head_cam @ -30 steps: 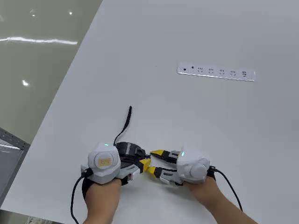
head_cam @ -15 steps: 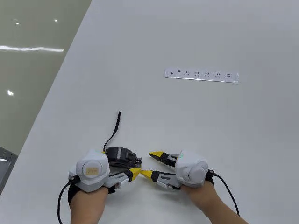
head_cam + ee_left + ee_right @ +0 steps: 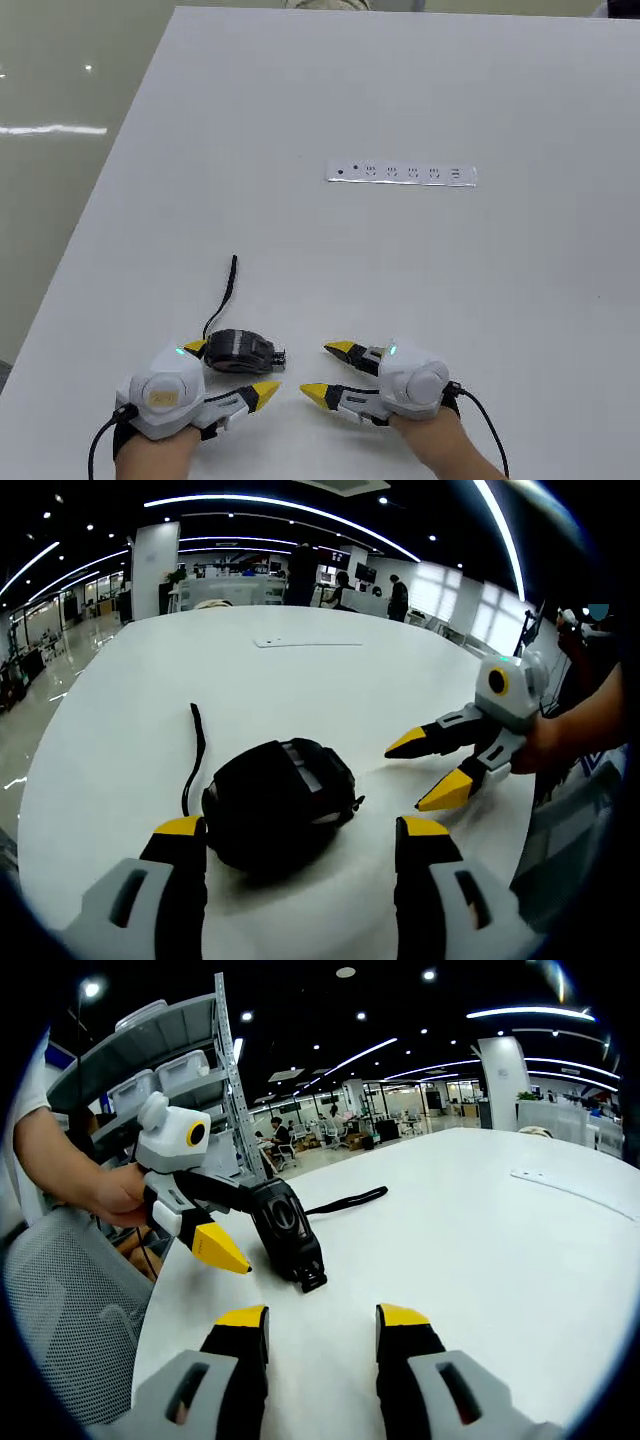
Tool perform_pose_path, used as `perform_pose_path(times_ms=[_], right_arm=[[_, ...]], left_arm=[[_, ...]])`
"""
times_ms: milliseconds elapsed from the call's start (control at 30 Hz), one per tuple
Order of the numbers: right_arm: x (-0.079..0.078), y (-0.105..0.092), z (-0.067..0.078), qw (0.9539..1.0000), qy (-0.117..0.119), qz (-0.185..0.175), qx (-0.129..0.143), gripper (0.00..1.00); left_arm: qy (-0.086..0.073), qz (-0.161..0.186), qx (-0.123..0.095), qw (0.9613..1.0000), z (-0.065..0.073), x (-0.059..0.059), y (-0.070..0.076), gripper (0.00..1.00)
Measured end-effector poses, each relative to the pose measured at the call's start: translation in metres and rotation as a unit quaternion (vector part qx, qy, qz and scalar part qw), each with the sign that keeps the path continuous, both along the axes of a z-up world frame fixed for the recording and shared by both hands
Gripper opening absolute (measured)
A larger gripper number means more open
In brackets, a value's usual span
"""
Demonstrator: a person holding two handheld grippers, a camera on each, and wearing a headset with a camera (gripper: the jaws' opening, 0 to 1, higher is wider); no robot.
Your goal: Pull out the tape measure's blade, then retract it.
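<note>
The black tape measure (image 3: 243,351) lies on the white table (image 3: 400,270), its black strap (image 3: 221,300) trailing away from me. No blade is drawn out of it. My left gripper (image 3: 230,370) is open, one yellow tip on each side of the case without gripping it. In the left gripper view the tape measure (image 3: 280,800) sits just ahead of the left gripper (image 3: 300,830), between its spread jaws. My right gripper (image 3: 328,370) is open and empty, a short way right of the case. The right gripper view has the tape measure (image 3: 285,1222) ahead of the right gripper (image 3: 320,1315).
A white power strip (image 3: 402,172) lies flat near the middle of the table. The table's left edge (image 3: 95,210) runs close beside the tape measure, with floor beyond it. A grey mesh chair (image 3: 60,1300) and metal shelving (image 3: 200,1050) stand off the table.
My left gripper's jaws have spread apart and drawn back off the tape measure, which now lies free. The right gripper has stayed open and backed slightly away. The head camera has tilted.
</note>
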State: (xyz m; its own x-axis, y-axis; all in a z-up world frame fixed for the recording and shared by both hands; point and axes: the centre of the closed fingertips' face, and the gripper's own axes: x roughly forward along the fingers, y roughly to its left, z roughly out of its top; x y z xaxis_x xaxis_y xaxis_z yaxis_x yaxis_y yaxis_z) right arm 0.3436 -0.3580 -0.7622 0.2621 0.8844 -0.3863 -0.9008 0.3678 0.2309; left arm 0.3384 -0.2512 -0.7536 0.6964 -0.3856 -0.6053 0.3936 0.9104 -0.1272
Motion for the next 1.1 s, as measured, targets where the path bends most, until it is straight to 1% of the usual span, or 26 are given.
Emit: perform_pose_path(times_ms=[33, 67, 100, 133, 267, 333, 433, 533, 733, 767, 900, 967, 1100], right_arm=[[0.0, -0.001, 0.0, 1.0, 0.001, -0.001, -0.001, 0.43], [-0.001, -0.003, -0.001, 1.0, 0.002, -0.003, -0.002, 0.43], [-0.001, -0.005, -0.001, 0.9999, 0.007, -0.007, -0.002, 0.42], [-0.001, -0.006, -0.001, 0.9999, 0.007, -0.009, -0.001, 0.42], [-0.001, -0.006, -0.002, 0.9999, 0.007, -0.013, -0.003, 0.42], [-0.001, -0.007, 0.0, 0.9999, 0.003, -0.012, -0.004, 0.42], [-0.002, -0.01, 0.004, 0.9999, -0.005, -0.014, 0.0, 0.43], [-0.003, -0.016, 0.011, 0.9998, -0.015, -0.014, -0.001, 0.43], [-0.005, -0.031, 0.02, 0.9994, -0.021, -0.029, 0.002, 0.43], [-0.006, -0.033, 0.021, 0.9993, -0.021, -0.032, 0.002, 0.43], [-0.008, -0.041, 0.025, 0.9989, -0.023, -0.04, 0.002, 0.44], [-0.008, -0.043, 0.027, 0.9988, -0.023, -0.043, 0.004, 0.44], [-0.012, -0.05, 0.032, 0.9986, -0.028, -0.046, 0.002, 0.44]], left_arm=[[-0.004, -0.002, 0.001, 1.0, 0.0, 0.0, 0.001, 0.76], [-0.002, -0.004, -0.005, 1.0, 0.0, 0.0, 0.0, 0.76], [-0.001, -0.006, -0.007, 1.0, 0.0, -0.002, -0.001, 0.76], [-0.001, -0.01, -0.002, 0.9999, -0.001, -0.002, -0.001, 0.76], [0.0, -0.017, 0.0, 0.9999, -0.003, -0.004, -0.002, 0.76], [-0.001, -0.017, -0.003, 0.9998, -0.002, -0.004, -0.002, 0.76], [-0.002, -0.021, -0.001, 0.9998, 0.0, -0.006, -0.002, 0.76], [-0.005, -0.025, 0.005, 0.9997, 0.002, -0.011, 0.002, 0.76], [-0.004, -0.028, 0.001, 0.9996, 0.005, -0.018, 0.009, 0.77], [-0.009, -0.026, -0.002, 0.9996, 0.008, -0.019, 0.011, 0.77], [-0.012, -0.032, -0.004, 0.9994, 0.016, -0.022, 0.014, 0.78], [-0.014, -0.033, -0.003, 0.9993, 0.016, -0.024, 0.017, 0.78], [-0.014, -0.033, -0.007, 0.9993, 0.02, -0.031, 0.022, 0.79]])
